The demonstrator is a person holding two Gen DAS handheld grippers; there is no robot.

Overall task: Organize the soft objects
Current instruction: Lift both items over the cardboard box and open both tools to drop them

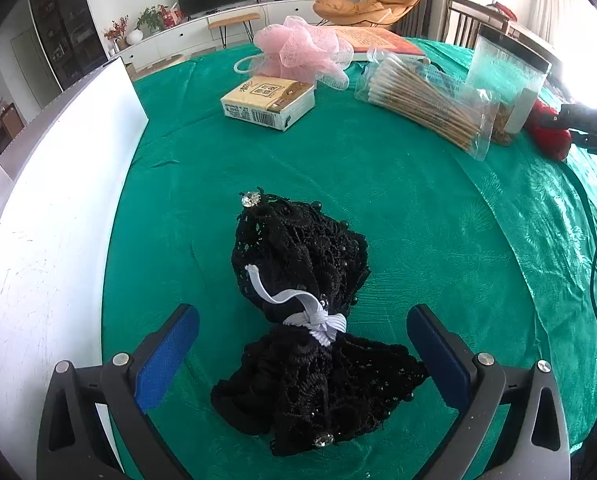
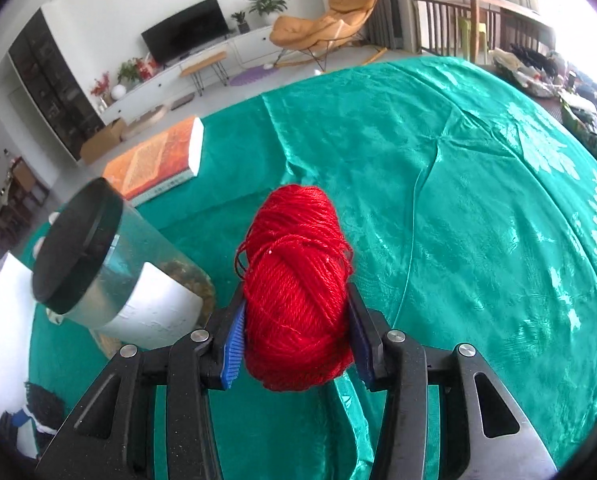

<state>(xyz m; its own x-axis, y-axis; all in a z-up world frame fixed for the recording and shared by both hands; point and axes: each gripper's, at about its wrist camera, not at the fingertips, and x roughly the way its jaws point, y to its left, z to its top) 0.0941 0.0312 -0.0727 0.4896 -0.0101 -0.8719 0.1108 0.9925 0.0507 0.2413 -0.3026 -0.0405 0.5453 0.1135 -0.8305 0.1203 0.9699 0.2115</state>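
A black lace piece [image 1: 298, 264] tied at its waist with a white elastic band [image 1: 318, 320] lies on the green tablecloth [image 1: 378, 184]. My left gripper [image 1: 302, 312] stands open around it, the blue pads [image 1: 170, 352] apart from the lace on both sides. My right gripper [image 2: 296, 296] is shut on a red ball of yarn [image 2: 298, 280], both pads pressing into its sides above the cloth. The left wrist view shows that red yarn [image 1: 550, 136] at the far right edge. The black lace [image 2: 42, 404] peeks in at the bottom left of the right wrist view.
A white container [image 1: 58, 208] stands along the left. Further back lie a pink bath pouf [image 1: 302, 52], a tissue pack [image 1: 268, 102], a bag of cotton swabs [image 1: 426, 104] and an orange book [image 2: 158, 160]. A clear jar with a black lid [image 2: 98, 264] stands just left of the yarn.
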